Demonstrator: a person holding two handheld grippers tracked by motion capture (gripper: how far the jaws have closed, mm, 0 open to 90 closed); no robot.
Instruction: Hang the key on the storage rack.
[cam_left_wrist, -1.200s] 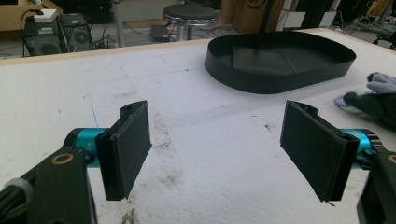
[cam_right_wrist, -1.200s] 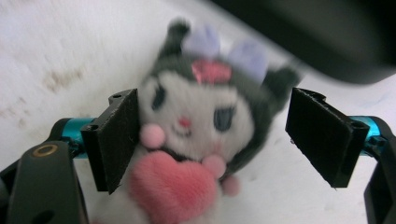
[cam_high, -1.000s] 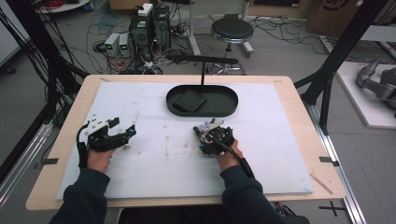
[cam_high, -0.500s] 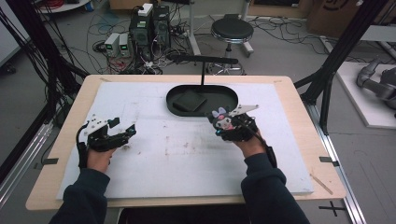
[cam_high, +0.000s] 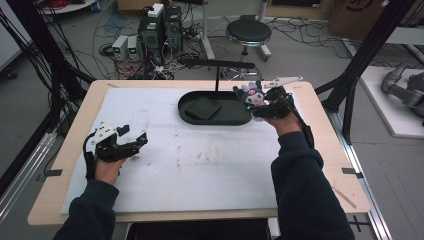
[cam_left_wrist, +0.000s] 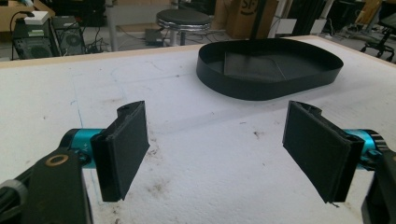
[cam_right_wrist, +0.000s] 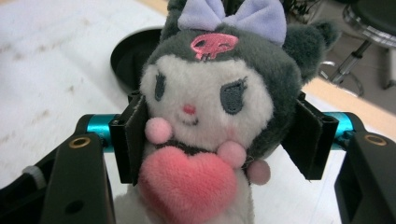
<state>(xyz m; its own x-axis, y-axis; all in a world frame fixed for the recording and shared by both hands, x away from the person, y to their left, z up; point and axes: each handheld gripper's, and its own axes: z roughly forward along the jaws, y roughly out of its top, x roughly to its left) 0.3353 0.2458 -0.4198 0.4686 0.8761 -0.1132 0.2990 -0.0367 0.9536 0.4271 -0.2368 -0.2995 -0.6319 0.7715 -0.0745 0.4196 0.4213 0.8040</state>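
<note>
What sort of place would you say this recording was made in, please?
Probably a robotics lab or data-collection workspace: a table inside a black frame, computers with loose cables on the floor, and a robot arm lying at the right.

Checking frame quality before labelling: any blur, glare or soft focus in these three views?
High view: even light, slightly soft, no glare. Left gripper view: pads and black tray sharp, mat's stains readable. Right gripper view: plush toy close and sharp enough to show stitching, table and stool behind it blurred.
</note>
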